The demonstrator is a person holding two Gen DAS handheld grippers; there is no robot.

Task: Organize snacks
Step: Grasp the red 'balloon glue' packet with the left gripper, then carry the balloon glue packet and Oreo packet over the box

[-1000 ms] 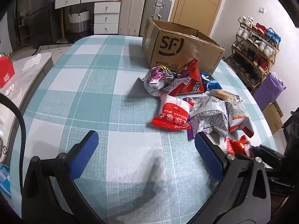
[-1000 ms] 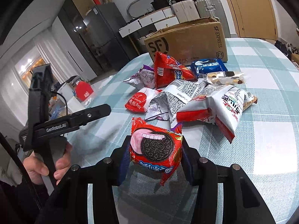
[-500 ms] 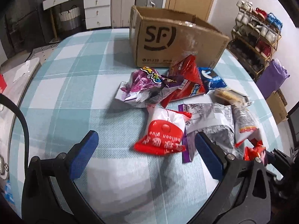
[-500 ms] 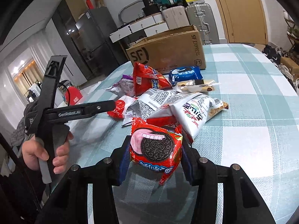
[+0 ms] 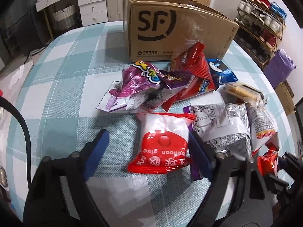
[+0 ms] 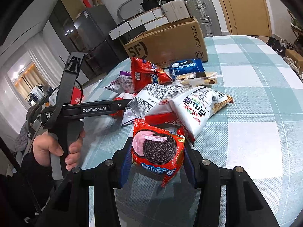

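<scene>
A pile of snack packets lies on the checked tablecloth [image 5: 66,75] in front of an open SF cardboard box [image 5: 170,28]. My left gripper [image 5: 147,138] is down over a red-and-white packet [image 5: 162,143]. Its jaws are closing with the packet between them: the right pad is at the packet's edge, the left pad still apart. My right gripper [image 6: 158,149] is shut on a red Oreo packet [image 6: 157,151], held above the cloth at the pile's near side. In the right wrist view the left gripper [image 6: 126,102] reaches in from the left, held by a hand [image 6: 49,151].
The pile holds a purple packet [image 5: 138,79], a red bag [image 5: 193,71], a blue Oreo pack [image 5: 221,71], silver bags [image 5: 221,128] and a clear biscuit pack [image 5: 240,92]. A shoe rack [image 5: 265,28] stands beyond the table's right edge; drawers and suitcases stand behind the box.
My left gripper has moved forward and down to the pile, and its jaws have narrowed around the red-and-white packet. The right gripper has hardly moved and still holds the Oreo packet.
</scene>
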